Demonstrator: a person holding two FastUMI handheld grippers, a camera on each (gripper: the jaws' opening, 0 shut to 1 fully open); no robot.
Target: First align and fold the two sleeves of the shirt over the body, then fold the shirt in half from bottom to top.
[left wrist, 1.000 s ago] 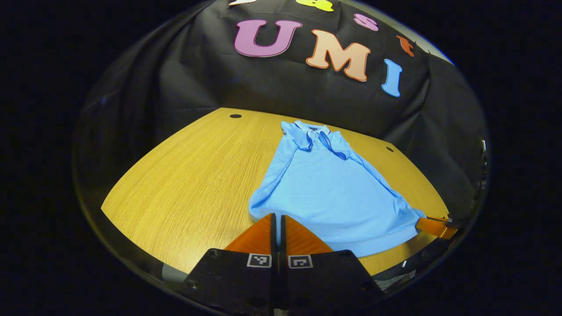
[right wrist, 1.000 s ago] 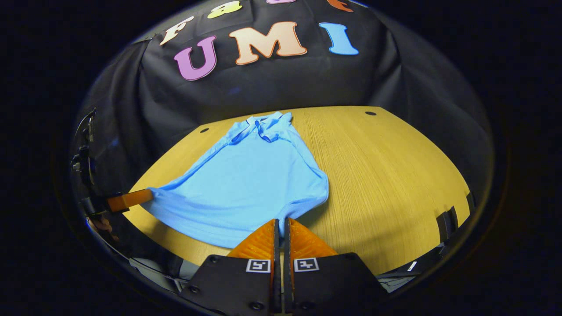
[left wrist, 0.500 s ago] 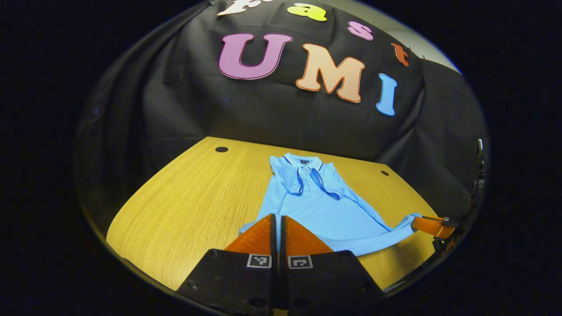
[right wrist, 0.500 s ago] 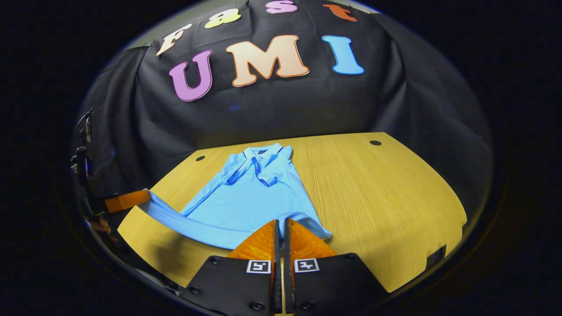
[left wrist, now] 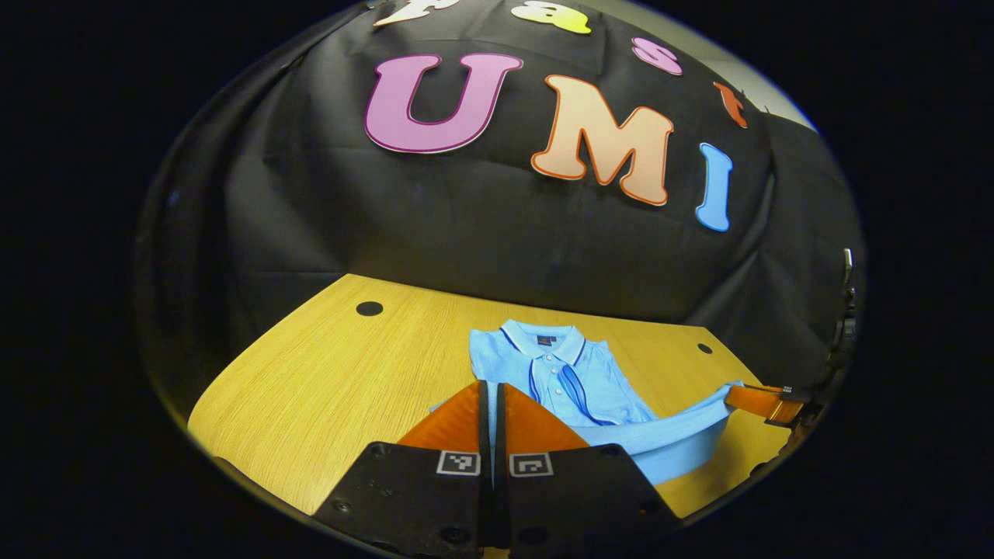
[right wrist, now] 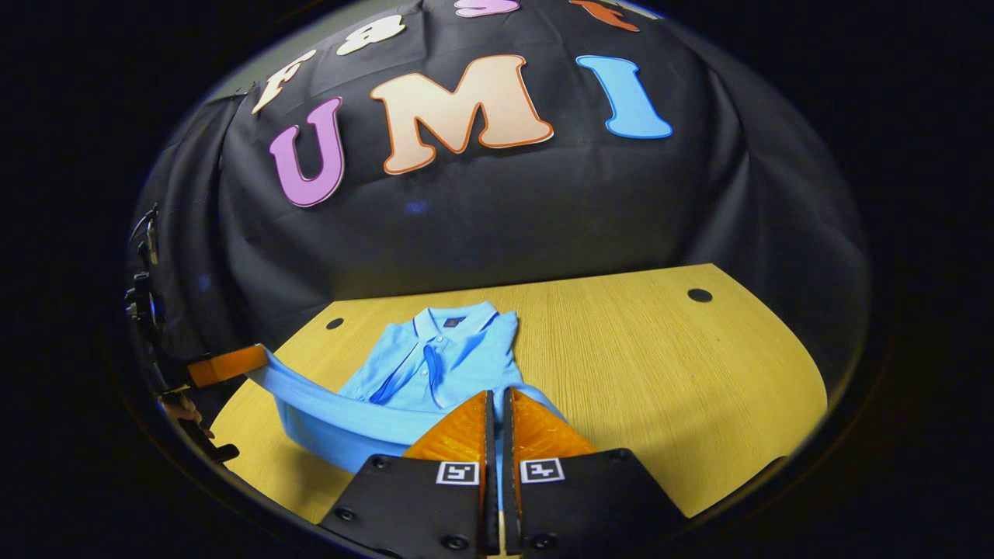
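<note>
Blue shirt hem lifted off wooden table; left tool, right tool each pinching hem corner.

Dim booth; light from above brightens the wooden table, leaving a soft shadow under the lifted shirt. Fisheye edges bend, perhaps slightly blurred.

One blue shirt, one wooden counter with two round holes near its far corners, two tongs: left tongs, right tongs
</note>
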